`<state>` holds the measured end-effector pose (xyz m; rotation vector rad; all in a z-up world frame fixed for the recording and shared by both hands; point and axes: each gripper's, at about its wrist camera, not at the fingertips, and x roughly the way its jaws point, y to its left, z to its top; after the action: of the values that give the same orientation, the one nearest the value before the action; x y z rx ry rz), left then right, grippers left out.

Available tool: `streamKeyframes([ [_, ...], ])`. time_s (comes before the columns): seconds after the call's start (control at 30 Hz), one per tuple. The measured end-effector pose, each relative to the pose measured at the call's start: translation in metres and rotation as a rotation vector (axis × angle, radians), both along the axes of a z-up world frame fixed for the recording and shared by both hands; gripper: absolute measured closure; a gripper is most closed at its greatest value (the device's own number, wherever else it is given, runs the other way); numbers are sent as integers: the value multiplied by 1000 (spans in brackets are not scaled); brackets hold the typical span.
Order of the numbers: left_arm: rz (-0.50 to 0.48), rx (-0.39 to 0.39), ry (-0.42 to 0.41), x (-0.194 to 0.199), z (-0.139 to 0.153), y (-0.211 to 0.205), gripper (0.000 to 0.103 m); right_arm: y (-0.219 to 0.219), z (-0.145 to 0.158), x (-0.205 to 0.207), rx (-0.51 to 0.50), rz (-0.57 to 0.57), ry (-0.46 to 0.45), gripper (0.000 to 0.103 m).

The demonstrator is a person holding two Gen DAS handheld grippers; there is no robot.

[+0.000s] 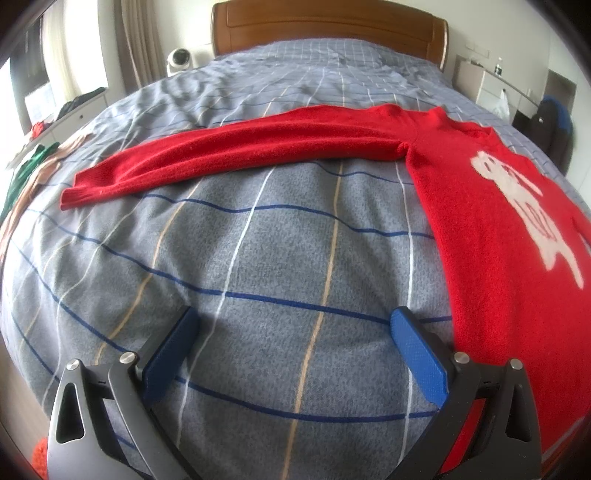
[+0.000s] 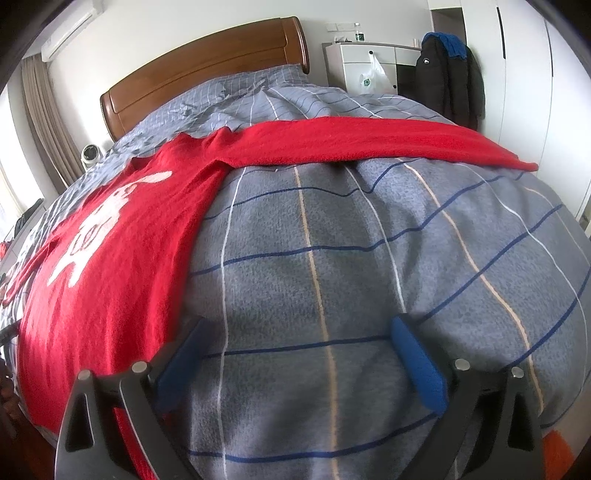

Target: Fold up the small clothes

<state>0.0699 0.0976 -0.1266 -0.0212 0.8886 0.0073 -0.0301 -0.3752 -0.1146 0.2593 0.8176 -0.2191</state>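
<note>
A red sweater (image 1: 509, 229) lies face up on the bed (image 1: 280, 258), its body flat down the middle and both sleeves stretched straight out to the sides, which looks like the spread-out start a fold wants: every edge is laid bare and nothing overlaps yet. The white figure (image 1: 524, 206) knitted on the chest faces the ceiling.

The left gripper (image 1: 295, 332) hangs low over the checked duvet just beside the body's left side edge, fingers spread wide and released, nothing between them. The right gripper (image 2: 299, 341) mirrors it on the other side, also spread and empty, its left finger just beside the sweater's right side edge (image 2: 177, 295). I judge both are placed to take the body's sides or the hem, though neither touches the knit yet.

The left sleeve (image 1: 221, 147) runs out toward the bed's left edge, where a heap of green and tan clothes (image 1: 26, 173) sits near its cuff. The right sleeve (image 2: 369, 142) reaches nearly to the bed's right edge. Between the sleeves and the grippers the duvet is bare, so there is room to swing each sleeve inward. The headboard (image 1: 328, 26) is well apart.
</note>
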Motion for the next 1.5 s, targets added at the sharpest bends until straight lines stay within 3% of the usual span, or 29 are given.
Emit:
streamKeyframes([
  [1.5, -2, 5, -4, 0, -1, -1, 0, 3, -1, 0, -20, 3, 0, 4],
])
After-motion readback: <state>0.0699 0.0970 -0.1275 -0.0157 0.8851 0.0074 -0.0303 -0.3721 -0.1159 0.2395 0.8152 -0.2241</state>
